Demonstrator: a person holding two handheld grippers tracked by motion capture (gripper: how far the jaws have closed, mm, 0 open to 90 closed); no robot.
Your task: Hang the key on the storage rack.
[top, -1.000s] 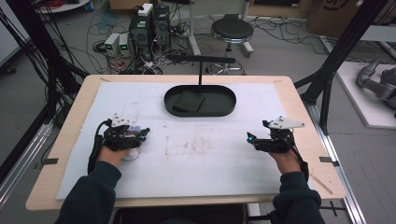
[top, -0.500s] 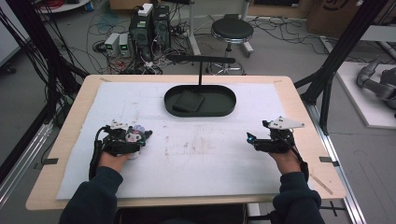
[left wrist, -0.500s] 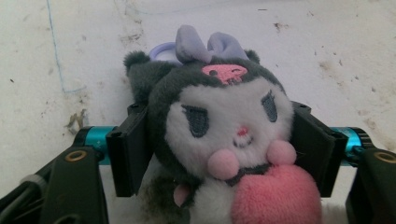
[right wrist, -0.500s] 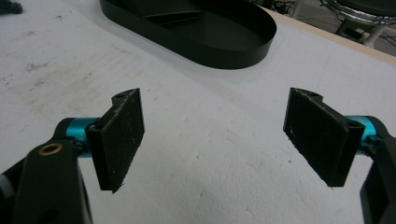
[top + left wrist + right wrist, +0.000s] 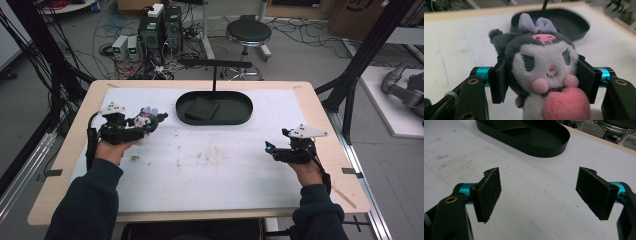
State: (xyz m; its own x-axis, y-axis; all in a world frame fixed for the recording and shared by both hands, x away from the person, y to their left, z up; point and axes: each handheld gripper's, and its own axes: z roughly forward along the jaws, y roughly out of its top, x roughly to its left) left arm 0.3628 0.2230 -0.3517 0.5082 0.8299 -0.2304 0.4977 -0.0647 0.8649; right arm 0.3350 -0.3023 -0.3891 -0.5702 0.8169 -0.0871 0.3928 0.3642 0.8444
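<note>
A small plush toy (image 5: 544,72) with a dark grey hood, a lilac bow, a white face and a pink heart sits between the jaws of my left gripper (image 5: 541,80), which is shut on it. From above, the plush toy (image 5: 148,118) is held over the left part of the white mat, and the left gripper (image 5: 152,121) points toward the black oval tray (image 5: 240,114). My right gripper (image 5: 268,148) hovers over the right side of the mat, open. Its pads (image 5: 489,192) stand wide apart with nothing between them.
The black oval tray (image 5: 554,143) holds a dark flat pad (image 5: 201,108) and has an upright T-shaped stand (image 5: 215,70) behind it. The white mat (image 5: 210,170) covers most of the wooden table (image 5: 330,115). A stool and cabled equipment stand beyond the far edge.
My left gripper has moved away from me and to the right, toward the tray, carrying the plush toy. The right gripper has stayed put.
</note>
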